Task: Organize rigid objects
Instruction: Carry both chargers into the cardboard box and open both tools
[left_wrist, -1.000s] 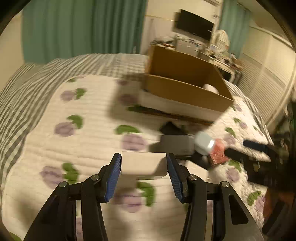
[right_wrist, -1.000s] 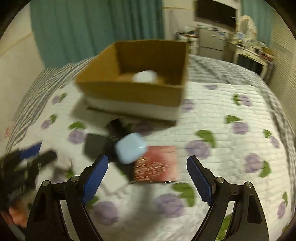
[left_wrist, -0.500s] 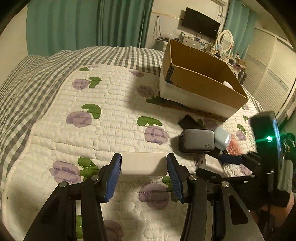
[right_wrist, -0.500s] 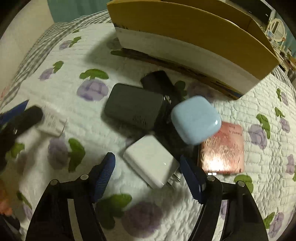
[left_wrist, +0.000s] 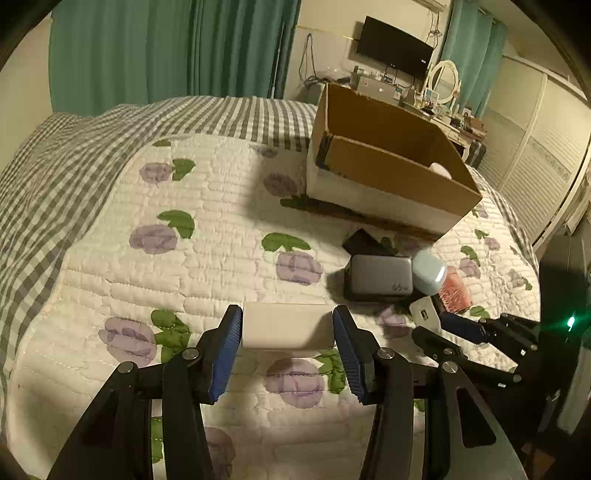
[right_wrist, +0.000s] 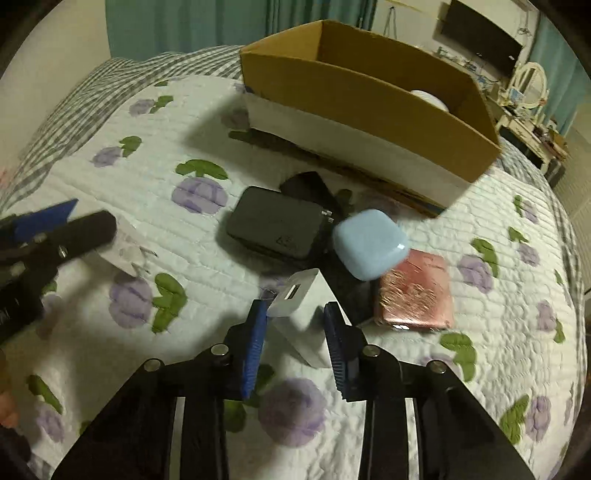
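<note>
My left gripper is shut on a white block above the quilt; it also shows at the left of the right wrist view. My right gripper is shut on a white USB charger, tilted and lifted off the quilt; the charger shows in the left wrist view. A dark grey power adapter, a pale blue case, a pink glittery pad and a black item lie in a cluster in front of an open cardboard box holding a white round object.
The bed carries a white flowered quilt and a grey checked blanket at the left and back. Teal curtains and a dresser with mirror stand behind the bed. A white wardrobe is on the right.
My right gripper has come down on the cluster, closed on the white USB charger and tipped it up. The left gripper keeps its white block, nearly still.
</note>
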